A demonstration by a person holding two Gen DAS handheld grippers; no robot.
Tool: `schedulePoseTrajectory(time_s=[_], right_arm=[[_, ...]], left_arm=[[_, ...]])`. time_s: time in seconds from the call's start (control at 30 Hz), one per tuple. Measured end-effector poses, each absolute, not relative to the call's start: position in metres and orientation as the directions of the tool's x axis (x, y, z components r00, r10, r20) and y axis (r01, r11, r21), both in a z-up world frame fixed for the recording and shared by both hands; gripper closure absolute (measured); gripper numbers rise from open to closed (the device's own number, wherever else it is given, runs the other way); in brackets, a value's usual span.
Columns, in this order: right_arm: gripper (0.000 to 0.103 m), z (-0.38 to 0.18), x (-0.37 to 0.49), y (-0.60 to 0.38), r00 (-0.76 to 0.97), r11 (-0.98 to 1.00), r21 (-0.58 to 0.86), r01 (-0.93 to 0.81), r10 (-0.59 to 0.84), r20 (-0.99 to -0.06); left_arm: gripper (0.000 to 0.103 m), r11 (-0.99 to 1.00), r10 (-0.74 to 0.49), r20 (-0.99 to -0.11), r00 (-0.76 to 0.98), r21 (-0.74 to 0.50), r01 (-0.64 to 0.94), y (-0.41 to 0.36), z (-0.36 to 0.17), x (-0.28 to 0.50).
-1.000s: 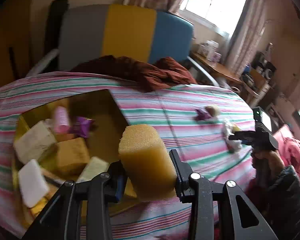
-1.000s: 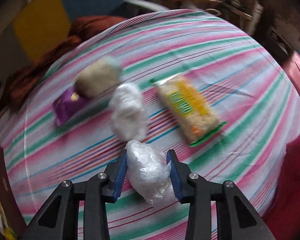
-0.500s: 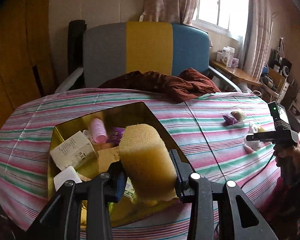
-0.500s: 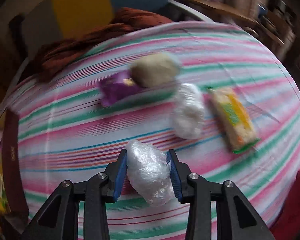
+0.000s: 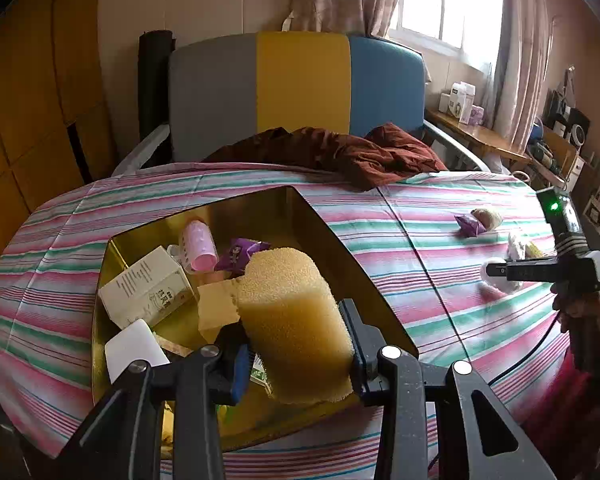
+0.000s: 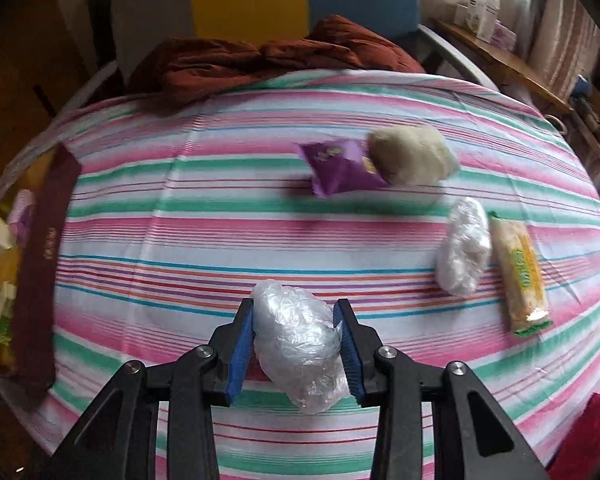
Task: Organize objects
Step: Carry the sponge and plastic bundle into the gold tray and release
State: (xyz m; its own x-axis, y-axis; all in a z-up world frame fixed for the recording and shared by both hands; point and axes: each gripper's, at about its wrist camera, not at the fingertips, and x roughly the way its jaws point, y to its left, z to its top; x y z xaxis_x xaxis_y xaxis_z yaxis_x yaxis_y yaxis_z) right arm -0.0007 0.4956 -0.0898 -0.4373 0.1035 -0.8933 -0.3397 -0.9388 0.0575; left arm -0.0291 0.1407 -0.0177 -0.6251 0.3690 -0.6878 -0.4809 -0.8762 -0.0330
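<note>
My left gripper (image 5: pixel 296 340) is shut on a yellow sponge (image 5: pixel 292 316) and holds it above the near side of a gold tray (image 5: pixel 340 248). The tray holds a white carton (image 5: pixel 146 288), a pink roller (image 5: pixel 199 245), a purple packet (image 5: pixel 240 254) and other small items. My right gripper (image 6: pixel 298 340) is shut on a clear plastic-wrapped ball (image 6: pixel 298 344) above the striped cloth. It also shows in the left wrist view (image 5: pixel 496 270) at the right. On the cloth lie a purple packet (image 6: pixel 336 168), a beige lump (image 6: pixel 412 156), a second plastic-wrapped ball (image 6: pixel 462 252) and a yellow-green snack bar (image 6: pixel 520 272).
The striped cloth (image 6: pixel 220 240) covers a rounded table. The tray's dark outer wall (image 6: pixel 40 260) shows at the left of the right wrist view. A crumpled brown cloth (image 5: pixel 340 152) lies at the far edge before a grey, yellow and blue chair (image 5: pixel 300 80). A cluttered desk (image 5: pixel 480 132) stands back right.
My left gripper has drawn back and risen with the sponge, so the tray sits further ahead. My right gripper has swung left with the wrapped ball; the loose items now lie to its right.
</note>
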Motion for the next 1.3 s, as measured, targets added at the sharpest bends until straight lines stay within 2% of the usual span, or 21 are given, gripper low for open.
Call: schedulePoseTrajectory(time_s=[0.2, 0.47, 0.83, 1.23, 1.3], right_arm=[[0.064, -0.085, -0.007, 0.468, -0.479, -0.971, 0.085, -0.225, 0.034, -0.877], [0.064, -0.077, -0.007, 0.442, -0.506, -0.978, 0.133, -0.161, -0.034, -0.862], [0.064, -0.033, -0.004, 0.353, -0.606, -0.962, 0.270, 0.051, -0.244, -0.757], [0.064, -0.028, -0.010, 0.264, -0.565, -0.921, 0.316, 0.227, -0.388, -0.728], [0.059, -0.031, -0.012, 0.254, -0.548, -0.918, 0.311, 0.247, -0.397, -0.736]], left_arm=[[0.064, -0.879, 0.359, -0.701, -0.617, -0.031, -0.476, 0.140, -0.023, -0.031], [0.064, -0.885, 0.356, -0.711, -0.606, -0.047, -0.464, 0.130, -0.027, -0.034], [0.064, -0.930, 0.319, -0.685, -0.655, -0.094, -0.355, 0.078, -0.018, -0.045], [0.064, -0.952, 0.295, -0.678, -0.674, -0.148, -0.267, 0.036, -0.013, -0.053], [0.063, -0.949, 0.306, -0.681, -0.666, -0.158, -0.274, 0.037, -0.015, -0.054]])
